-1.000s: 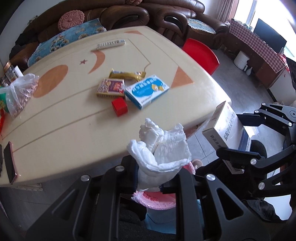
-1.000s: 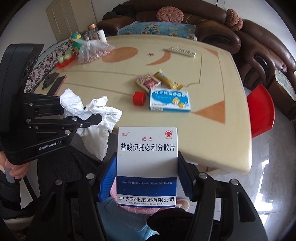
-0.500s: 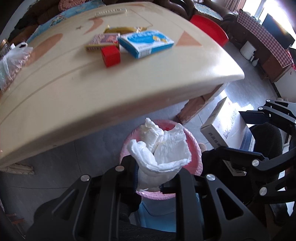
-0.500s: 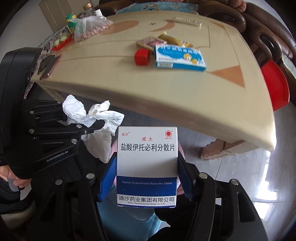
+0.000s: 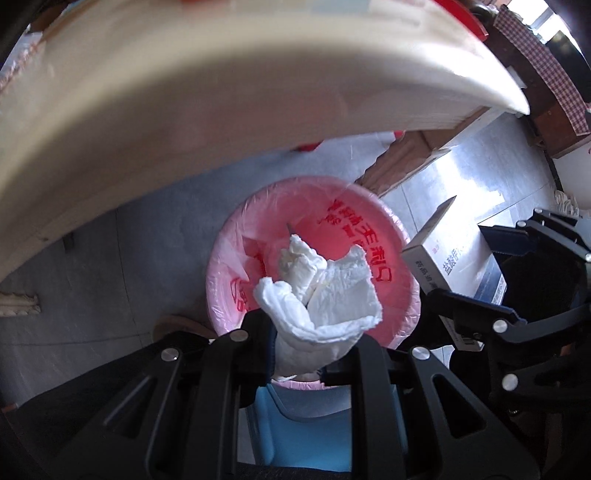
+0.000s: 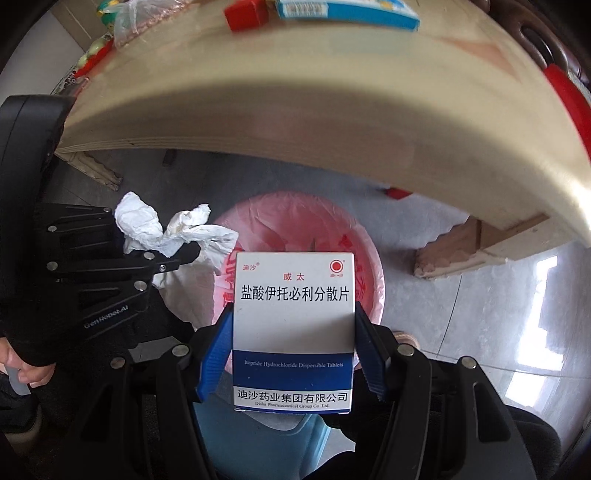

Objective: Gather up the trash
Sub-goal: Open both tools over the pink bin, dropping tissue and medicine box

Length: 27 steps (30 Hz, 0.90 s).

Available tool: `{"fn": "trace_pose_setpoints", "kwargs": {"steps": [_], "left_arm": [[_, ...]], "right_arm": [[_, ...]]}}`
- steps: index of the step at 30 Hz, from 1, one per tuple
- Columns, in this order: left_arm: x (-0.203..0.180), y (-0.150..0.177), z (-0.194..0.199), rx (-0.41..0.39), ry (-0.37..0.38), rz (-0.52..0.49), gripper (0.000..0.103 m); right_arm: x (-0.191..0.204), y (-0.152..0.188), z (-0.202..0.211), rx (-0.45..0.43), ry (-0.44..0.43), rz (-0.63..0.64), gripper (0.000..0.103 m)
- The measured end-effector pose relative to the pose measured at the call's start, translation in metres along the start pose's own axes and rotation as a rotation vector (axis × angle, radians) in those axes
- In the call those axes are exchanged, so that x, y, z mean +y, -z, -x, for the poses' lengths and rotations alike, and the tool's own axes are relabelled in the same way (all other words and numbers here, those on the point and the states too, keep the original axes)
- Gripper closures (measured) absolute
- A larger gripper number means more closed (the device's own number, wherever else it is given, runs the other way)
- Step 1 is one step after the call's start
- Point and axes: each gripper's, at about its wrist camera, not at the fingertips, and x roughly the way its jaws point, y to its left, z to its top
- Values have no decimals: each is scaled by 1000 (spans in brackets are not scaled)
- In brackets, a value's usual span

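- Both grippers have dropped from counter height to below the counter [image 6: 332,122] edge over the last second; the pink-lined trash bin [image 5: 369,221], a sliver behind the fingers a second ago, now fills the middle of both views.
- Left gripper [image 5: 306,354]: fingers pinching the crumpled white tissue [image 5: 325,295], same grip as before. Tissue hangs over the bin mouth, near side.
- Right gripper [image 6: 293,354]: blue-padded fingers [image 6: 212,358] pressed on both sides of the white-and-blue medicine box [image 6: 293,325], held upright, label to camera. Box sits over the bin's near rim, grip unchanged.
- Meaning: carry phase looks done, both items roughly above the bin; release is likely the next step, not yet done.
- Bin looks empty inside apart from the liner with red print; blue bin body shows below the rim.
- Left on the counter, not collected: red small box [image 6: 245,16], blue-and-white carton [image 6: 347,11], clear bag of snacks [image 6: 136,24]. More trips likely.
- Around: small red scrap on the floor [image 6: 397,192] behind the bin, wooden counter leg [image 6: 465,247] right of the bin, red stool [image 6: 565,99] at the edge.
- In the way: counter edge overhangs close above the bin, little headroom; the two grippers crowd each other, box just beside the tissue, could bump. Box near the rim may tip outside if let go here.
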Motion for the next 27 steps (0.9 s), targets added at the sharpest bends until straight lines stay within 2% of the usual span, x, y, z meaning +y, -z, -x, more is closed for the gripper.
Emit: {"fn": "trace_pose_setpoints", "kwargs": {"steps": [14,27], "left_arm": [[14,-2,-69,136,2,55,86],[11,-8,-112,233,6,53,86]], "right_arm": [[-13,2,-86,138,-8,-28,43],[-16,4,-128,207,9,2,43]]}}
